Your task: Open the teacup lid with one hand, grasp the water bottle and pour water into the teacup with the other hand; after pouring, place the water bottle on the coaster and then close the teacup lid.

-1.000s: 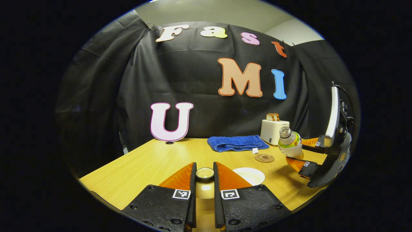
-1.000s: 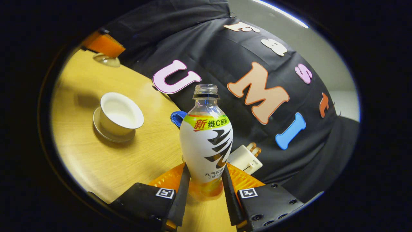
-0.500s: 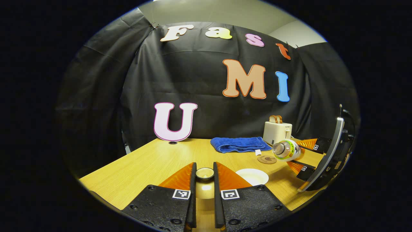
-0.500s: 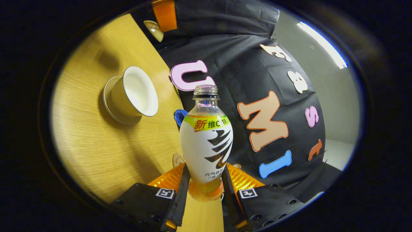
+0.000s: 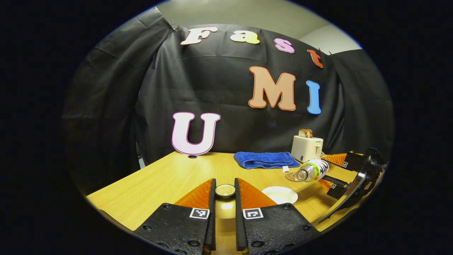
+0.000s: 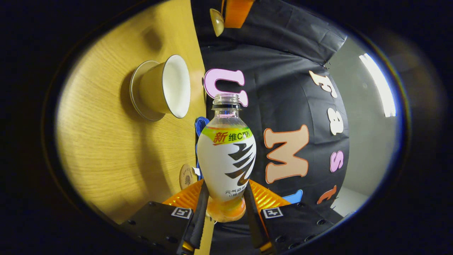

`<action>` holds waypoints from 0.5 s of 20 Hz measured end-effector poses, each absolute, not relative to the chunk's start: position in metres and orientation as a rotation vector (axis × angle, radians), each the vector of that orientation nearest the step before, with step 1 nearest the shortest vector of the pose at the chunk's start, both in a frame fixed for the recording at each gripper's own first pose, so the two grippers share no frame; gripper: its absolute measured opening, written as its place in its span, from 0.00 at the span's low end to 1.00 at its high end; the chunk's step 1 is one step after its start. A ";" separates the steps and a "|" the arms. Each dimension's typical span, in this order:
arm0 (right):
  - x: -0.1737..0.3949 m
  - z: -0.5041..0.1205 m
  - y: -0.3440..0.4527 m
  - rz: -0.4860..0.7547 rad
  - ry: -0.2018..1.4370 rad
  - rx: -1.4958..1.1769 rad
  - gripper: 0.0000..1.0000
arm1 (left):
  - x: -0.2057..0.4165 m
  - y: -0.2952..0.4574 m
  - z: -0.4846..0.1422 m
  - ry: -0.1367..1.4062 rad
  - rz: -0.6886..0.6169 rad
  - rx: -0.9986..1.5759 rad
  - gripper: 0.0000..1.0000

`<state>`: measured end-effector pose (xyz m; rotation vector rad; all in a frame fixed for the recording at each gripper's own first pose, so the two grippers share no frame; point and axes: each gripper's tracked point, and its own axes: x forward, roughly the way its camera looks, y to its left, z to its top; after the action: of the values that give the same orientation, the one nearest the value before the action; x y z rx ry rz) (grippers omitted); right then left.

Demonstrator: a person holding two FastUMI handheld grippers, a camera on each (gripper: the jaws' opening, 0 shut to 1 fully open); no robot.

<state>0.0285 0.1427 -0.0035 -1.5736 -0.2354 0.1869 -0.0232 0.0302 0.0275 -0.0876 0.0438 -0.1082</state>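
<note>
A: Where does the teacup [image 6: 161, 88] lie from the right tool [image 6: 225, 209]?

B: In the right gripper view, at about 11 o'clock from the tool, uncovered, on its saucer on the table [image 6: 116, 148]. That view is rolled over, so the table stands as a wall at its left side.

A: And the water bottle [image 6: 226, 159]?

B: Pinched near its base between both fingers of the right tool, cap off. In the left gripper view its long axis lies close to level, mouth pointing toward 9 o'clock, and the mouth looks short of the cup's rim [image 5: 280, 194]. I'd judge the pour needs the mouth carried over the opening. No stream is visible.

A: The lid?

B: The left tool [image 5: 225, 209] is pressed on the teacup lid [image 5: 225, 190] by its knob, held to the cup's 9 o'clock side in the left gripper view. It's clear of the bottle's path.

A: Anything in the way?

B: Not between mouth and cup. The coaster [image 5: 291, 176] lies just behind the bottle's mouth in the left gripper view. A blue towel [image 5: 266, 159] and a toaster [image 5: 306, 148] sit farther back, toward 12 o'clock, well apart from the cup.

A: Nearer hand?

B: The right tool.
</note>
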 end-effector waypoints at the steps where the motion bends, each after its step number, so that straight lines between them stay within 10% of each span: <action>1: 0.029 -0.003 0.143 0.191 -0.245 -1.602 0.58 | -0.023 0.031 0.029 0.042 -0.109 -0.088 0.19; 10: 0.023 -0.001 0.151 0.221 -0.320 -1.799 0.57 | -0.027 0.035 0.038 0.023 -0.109 -0.098 0.19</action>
<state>0.0229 0.1510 -0.0015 -1.7989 -0.3198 0.2209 -0.0272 0.0345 0.0379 -0.0981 0.0226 -0.1091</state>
